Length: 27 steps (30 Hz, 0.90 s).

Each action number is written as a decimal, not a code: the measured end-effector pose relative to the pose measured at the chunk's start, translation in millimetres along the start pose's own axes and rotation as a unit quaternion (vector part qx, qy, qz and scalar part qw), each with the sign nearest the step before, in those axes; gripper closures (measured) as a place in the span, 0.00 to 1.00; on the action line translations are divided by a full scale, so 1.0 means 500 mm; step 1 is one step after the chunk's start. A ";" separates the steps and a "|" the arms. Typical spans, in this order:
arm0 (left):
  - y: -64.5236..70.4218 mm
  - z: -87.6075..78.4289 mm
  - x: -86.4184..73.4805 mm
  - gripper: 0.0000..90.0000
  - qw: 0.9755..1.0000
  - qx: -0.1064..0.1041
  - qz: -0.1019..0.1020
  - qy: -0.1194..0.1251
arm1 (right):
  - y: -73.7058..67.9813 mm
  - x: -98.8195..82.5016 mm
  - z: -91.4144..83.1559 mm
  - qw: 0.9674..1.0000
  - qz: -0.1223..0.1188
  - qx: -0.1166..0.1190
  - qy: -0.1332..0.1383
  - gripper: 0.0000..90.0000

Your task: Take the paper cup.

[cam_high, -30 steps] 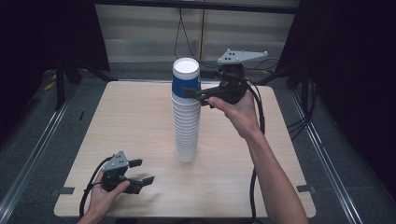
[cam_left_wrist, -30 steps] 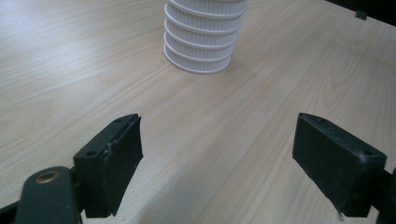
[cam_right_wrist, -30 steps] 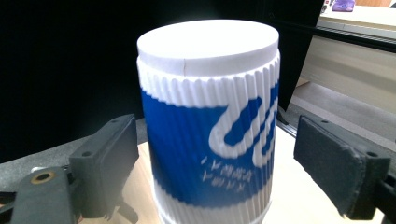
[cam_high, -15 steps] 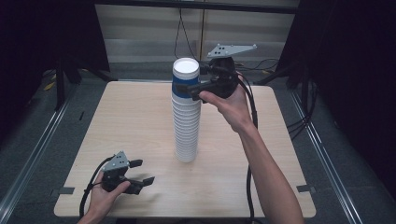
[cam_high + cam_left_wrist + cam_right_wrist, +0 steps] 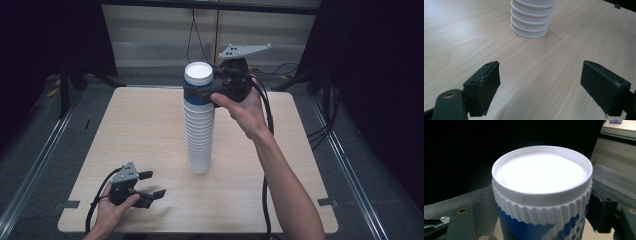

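Observation:
A tall stack of white ribbed paper cups (image 5: 199, 135) stands upside down at the middle of the wooden table (image 5: 130, 125). Its top cup (image 5: 198, 82) is blue and white, base up. My right gripper (image 5: 199, 94) reaches in from the right, and its jaws have just been closing; they now press on both sides of that top cup (image 5: 541, 195). Near the front left edge my left gripper (image 5: 153, 183) rests low over the table, open and empty, pointing toward the stack's foot (image 5: 531, 23).
Black cables trail from both grippers; the right one hangs along the forearm (image 5: 265, 150). Bare wood (image 5: 544, 65) lies between the left gripper and the stack. Dark floor and metal rails (image 5: 35, 165) surround the table.
The right gripper slid left onto the top of the stack and its jaws closed around the top cup. The left gripper stayed put.

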<state>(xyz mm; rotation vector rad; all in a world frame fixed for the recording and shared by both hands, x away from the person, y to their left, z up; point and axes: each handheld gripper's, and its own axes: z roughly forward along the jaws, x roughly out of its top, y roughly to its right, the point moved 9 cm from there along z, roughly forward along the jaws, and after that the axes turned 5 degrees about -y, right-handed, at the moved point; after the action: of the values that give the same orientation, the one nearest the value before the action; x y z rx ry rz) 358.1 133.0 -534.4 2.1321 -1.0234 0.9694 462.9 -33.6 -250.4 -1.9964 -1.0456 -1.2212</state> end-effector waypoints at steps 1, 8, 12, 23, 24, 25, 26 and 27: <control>-0.001 0.000 0.000 0.18 1.000 0.001 0.000 0.000 | 0.000 0.000 0.000 1.000 -0.001 0.000 -0.001 0.27; -0.001 0.000 0.000 0.18 1.000 0.001 0.000 -0.001 | -0.001 0.008 -0.006 1.000 -0.008 -0.002 0.018 0.28; -0.001 0.000 0.000 0.18 1.000 0.002 0.000 -0.001 | -0.003 0.015 -0.010 0.999 -0.010 -0.006 0.032 0.28; -0.004 -0.001 -0.001 0.18 1.000 0.003 0.001 -0.001 | -0.007 0.039 -0.025 0.997 -0.003 -0.004 0.075 0.28; -0.003 -0.001 -0.001 0.18 1.000 0.003 0.001 -0.001 | -0.007 0.041 -0.027 0.997 0.001 -0.004 0.081 0.28; -0.003 -0.001 -0.001 0.18 1.000 0.002 0.001 0.000 | -0.007 0.043 -0.028 0.996 0.002 -0.004 0.084 0.28; -0.003 -0.002 0.000 0.18 1.000 0.002 0.002 0.000 | -0.006 0.046 -0.032 0.996 0.005 -0.003 0.091 0.28; -0.004 -0.002 0.001 0.18 1.000 0.002 0.000 0.002 | -0.005 0.048 -0.034 0.995 0.006 -0.004 0.096 0.28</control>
<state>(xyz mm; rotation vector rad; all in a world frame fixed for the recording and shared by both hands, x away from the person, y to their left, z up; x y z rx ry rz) 359.2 134.8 -533.8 2.1326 -1.0196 0.9772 459.7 -37.5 -221.4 -1.8458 -0.9346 -1.3822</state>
